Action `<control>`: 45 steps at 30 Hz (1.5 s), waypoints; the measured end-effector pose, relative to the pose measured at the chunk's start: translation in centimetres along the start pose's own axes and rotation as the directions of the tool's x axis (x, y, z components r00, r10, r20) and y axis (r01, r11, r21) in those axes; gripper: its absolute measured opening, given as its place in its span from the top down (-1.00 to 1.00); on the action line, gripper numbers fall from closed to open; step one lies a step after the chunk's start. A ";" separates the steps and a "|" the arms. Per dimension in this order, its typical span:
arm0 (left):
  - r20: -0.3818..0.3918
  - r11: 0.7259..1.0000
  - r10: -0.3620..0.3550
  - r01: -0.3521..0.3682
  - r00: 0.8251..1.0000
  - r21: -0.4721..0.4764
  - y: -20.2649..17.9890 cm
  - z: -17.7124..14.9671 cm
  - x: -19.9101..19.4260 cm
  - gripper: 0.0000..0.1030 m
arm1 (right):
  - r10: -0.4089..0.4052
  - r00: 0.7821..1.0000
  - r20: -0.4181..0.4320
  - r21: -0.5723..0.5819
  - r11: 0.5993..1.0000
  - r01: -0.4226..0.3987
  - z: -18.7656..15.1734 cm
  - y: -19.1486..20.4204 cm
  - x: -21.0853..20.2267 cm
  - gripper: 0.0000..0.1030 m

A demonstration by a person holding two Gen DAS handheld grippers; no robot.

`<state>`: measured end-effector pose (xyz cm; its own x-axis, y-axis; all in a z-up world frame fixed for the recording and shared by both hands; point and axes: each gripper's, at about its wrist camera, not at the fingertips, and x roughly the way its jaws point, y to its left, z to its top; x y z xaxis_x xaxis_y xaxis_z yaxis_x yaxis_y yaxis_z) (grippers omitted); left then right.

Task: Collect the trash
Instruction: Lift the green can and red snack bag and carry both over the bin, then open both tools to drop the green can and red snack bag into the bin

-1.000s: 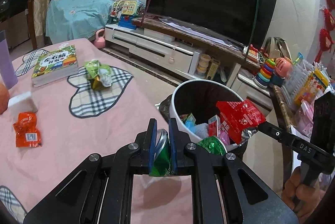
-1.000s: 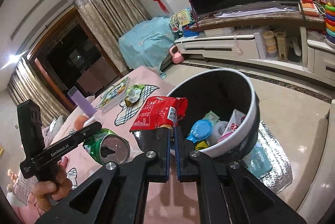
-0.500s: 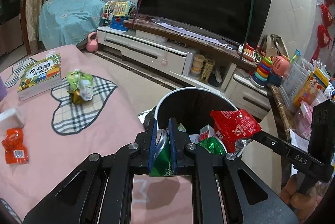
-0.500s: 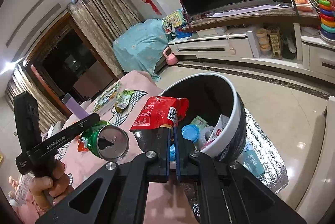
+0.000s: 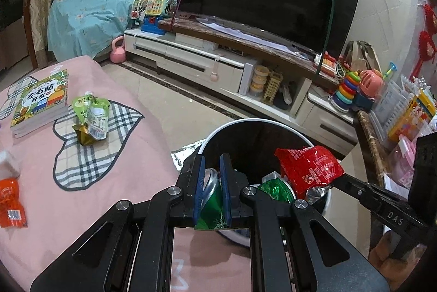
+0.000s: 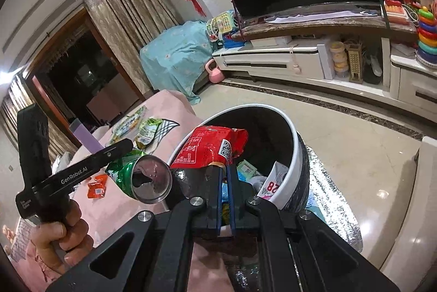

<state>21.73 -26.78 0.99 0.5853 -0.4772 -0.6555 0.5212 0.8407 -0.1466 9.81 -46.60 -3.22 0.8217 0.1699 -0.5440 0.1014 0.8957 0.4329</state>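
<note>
The left gripper [image 5: 212, 177] was clenched on a crushed green can [image 5: 211, 203], holding it over the near rim of the trash bin [image 5: 254, 122]. The right gripper [image 6: 225, 177] was clamped on a red snack bag [image 6: 210, 146] just above the bin's opening. Farther off on the pink table [image 5: 114, 196], an orange wrapper [image 5: 11, 203] lay by the left edge, a green pouch [image 5: 91, 117] and a book [image 5: 41, 100] nearer the far edge.

Bin [image 5: 262, 122] stands beside the table [image 5: 82, 196], before the TV stand [image 5: 191, 65].
</note>
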 end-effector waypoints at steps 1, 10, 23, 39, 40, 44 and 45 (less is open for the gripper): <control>-0.003 1.000 0.003 -0.003 1.000 0.003 -0.1 0.0 0.3 0.79 | -0.006 1.000 -0.001 -0.005 1.000 0.006 0.1 0.0 0.1 0.93; -0.027 1.000 0.015 -0.014 1.000 0.013 -0.9 0.4 2.3 0.79 | -0.046 0.999 -0.022 -0.031 0.998 0.046 0.9 -0.2 0.8 0.93; -0.040 0.998 0.035 -0.033 0.999 0.047 -2.2 0.6 3.9 0.93 | -0.080 0.995 -0.054 -0.049 0.996 0.077 1.1 -0.7 1.8 0.93; -0.026 0.999 0.028 -0.028 0.999 -0.026 0.2 -0.7 1.4 -0.09 | -0.058 0.995 -0.084 -0.020 0.998 0.057 0.9 -0.5 1.9 0.26; -0.014 0.999 0.031 -0.032 0.999 -0.035 0.8 -1.2 0.7 -0.11 | -0.047 0.996 -0.077 -0.020 0.999 0.046 0.8 -0.2 1.7 0.12; -0.009 0.996 0.053 -0.054 0.999 -0.073 2.9 -2.6 -1.1 -0.30 | -0.021 0.998 -0.057 -0.022 1.000 0.020 0.3 0.9 1.2 -0.36; -0.007 0.994 0.060 -0.060 0.998 -0.086 3.6 -2.9 -1.6 -0.36 | -0.013 0.998 -0.055 -0.021 1.000 0.012 0.2 1.2 1.1 -0.39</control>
<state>20.87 -22.21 -0.66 0.6108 -0.4242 -0.6686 0.4295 0.8869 -0.1703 10.97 -45.40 -3.16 0.7883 0.1801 -0.5883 0.0997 0.9062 0.4110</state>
